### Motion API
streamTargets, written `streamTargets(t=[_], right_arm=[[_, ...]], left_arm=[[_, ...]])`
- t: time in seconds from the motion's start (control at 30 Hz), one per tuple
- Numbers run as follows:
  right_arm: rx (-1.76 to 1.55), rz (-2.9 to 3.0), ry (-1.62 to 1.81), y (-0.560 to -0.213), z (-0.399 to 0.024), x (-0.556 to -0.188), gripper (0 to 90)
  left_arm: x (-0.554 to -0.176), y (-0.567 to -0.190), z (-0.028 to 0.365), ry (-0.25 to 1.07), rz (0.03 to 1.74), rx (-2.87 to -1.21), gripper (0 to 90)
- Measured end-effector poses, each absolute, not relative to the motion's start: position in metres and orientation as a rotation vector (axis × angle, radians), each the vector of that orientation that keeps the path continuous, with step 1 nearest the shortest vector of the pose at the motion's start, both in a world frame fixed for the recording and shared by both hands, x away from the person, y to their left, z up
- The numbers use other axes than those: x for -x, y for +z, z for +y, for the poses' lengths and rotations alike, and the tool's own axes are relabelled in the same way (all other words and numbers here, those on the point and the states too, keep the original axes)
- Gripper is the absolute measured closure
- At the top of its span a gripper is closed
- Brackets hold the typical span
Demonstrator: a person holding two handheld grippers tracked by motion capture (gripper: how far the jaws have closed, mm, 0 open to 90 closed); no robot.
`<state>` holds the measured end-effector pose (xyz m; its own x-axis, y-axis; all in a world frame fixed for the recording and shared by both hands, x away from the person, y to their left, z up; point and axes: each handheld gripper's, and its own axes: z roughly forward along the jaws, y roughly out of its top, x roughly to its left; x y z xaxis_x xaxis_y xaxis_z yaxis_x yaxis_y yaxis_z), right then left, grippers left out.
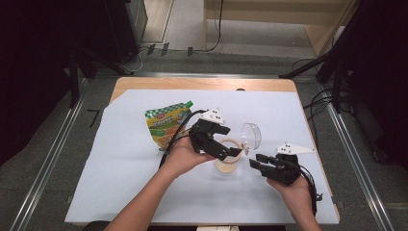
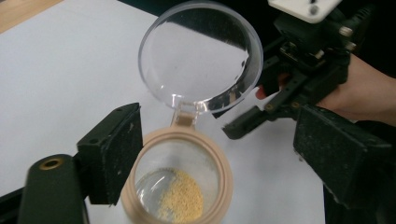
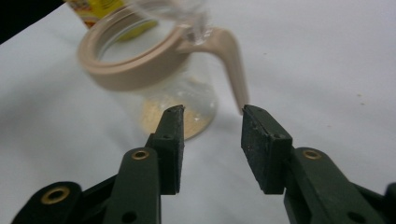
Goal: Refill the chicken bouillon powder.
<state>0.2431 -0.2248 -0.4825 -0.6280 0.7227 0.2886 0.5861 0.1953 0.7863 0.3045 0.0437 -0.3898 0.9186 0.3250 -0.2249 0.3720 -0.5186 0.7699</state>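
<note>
Jar (image 1: 227, 156) first, since everything else sits around it: a clear container with a beige collar, standing upright on the white sheet (image 1: 120, 192) that covers the counter (image 1: 202, 83), near the sheet's middle. Its clear hinged lid (image 1: 251, 135) is already flipped up and back, standing open behind the jar's mouth. Looking down through the left gripper view I see only a thin layer of yellow granules (image 2: 180, 198) on the bottom, so the jar is close to empty

My left hand-held gripper (image 1: 231, 151) straddles the jar's collar (image 2: 180, 140); one pad (image 2: 119, 149) lies close against the collar, the other stands well clear, so I read it as released, not clamped. My right hand-held gripper (image 1: 255, 162) sits just to the jar's right, jaws parted with nothing between them; in the right gripper view its tips are near the lid's beige tab (image 3: 233, 60) but apart from it

Behind the jar to the left lies a green and yellow refill pouch (image 1: 168, 126), flat, spout cap on, untouched

My judgement: opening the jar is done. Left to do would be steadying the jar, fetching the pouch, uncapping it and pouring, then shutting the lid
</note>
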Motion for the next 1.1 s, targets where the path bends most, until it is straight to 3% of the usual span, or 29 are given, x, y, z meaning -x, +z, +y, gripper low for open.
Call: streamTargets(t=[0.07,0.13,0.27,0.43,0.57,0.7,1.1], right_arm=[[-1.226,2.328,1.417,-0.482,-0.220,-0.236,55.9],[-1.212,2.354,1.414,-0.480,-0.214,-0.230,54.3],[-1.186,2.380,1.436,-0.479,-0.206,-0.221,52.7],[-1.128,2.428,1.426,-0.479,-0.194,-0.213,51.7],[-1.096,2.453,1.429,-0.480,-0.183,-0.212,49.8],[-1.064,2.494,1.417,-0.482,-0.172,-0.210,49.8],[-0.943,2.557,1.421,-0.484,-0.150,-0.208,49.6]], left_arm=[[-0.303,-0.389,0.049,-0.067,0.500,-2.173,27.2],[-0.301,-0.388,0.056,-0.086,0.498,-2.162,37.1],[-0.300,-0.390,0.066,-0.080,0.522,-2.185,43.8],[-0.300,-0.393,0.078,-0.084,0.579,-2.173,44.5],[-0.302,-0.396,0.090,-0.002,0.646,-2.226,43.1],[-0.306,-0.398,0.109,-0.075,0.679,-2.147,44.5],[-0.306,-0.399,0.142,-0.058,0.732,-2.127,42.3]])
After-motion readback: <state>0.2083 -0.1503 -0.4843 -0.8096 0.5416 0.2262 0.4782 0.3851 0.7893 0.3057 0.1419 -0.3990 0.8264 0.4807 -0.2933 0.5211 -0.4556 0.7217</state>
